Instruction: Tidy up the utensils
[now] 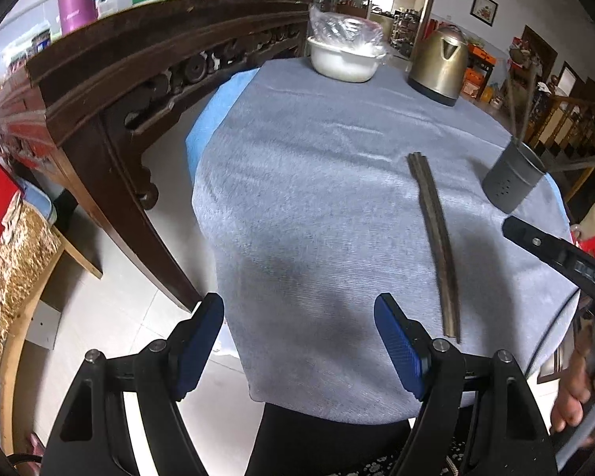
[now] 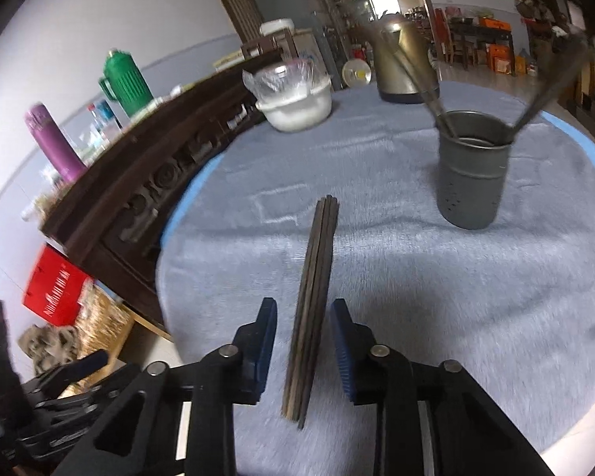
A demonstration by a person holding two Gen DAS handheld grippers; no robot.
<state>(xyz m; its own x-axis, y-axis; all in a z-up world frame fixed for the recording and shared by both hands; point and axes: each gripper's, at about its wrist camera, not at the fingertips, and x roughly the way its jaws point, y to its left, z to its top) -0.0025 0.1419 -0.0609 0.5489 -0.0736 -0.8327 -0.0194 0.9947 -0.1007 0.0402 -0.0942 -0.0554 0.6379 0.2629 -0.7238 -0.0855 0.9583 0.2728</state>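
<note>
A bundle of dark wooden chopsticks lies flat on the grey tablecloth; in the right wrist view the chopsticks run between my right gripper's open fingers, untouched. My right gripper is open, straddling their near end. A grey metal holder with several chopsticks leaning in it stands to the right; it also shows in the left wrist view. My left gripper is open and empty over the table's near edge, left of the chopsticks.
A white bowl covered in plastic and a metal kettle stand at the table's far side. A dark carved wooden sideboard runs along the left, carrying a purple flask and green thermos.
</note>
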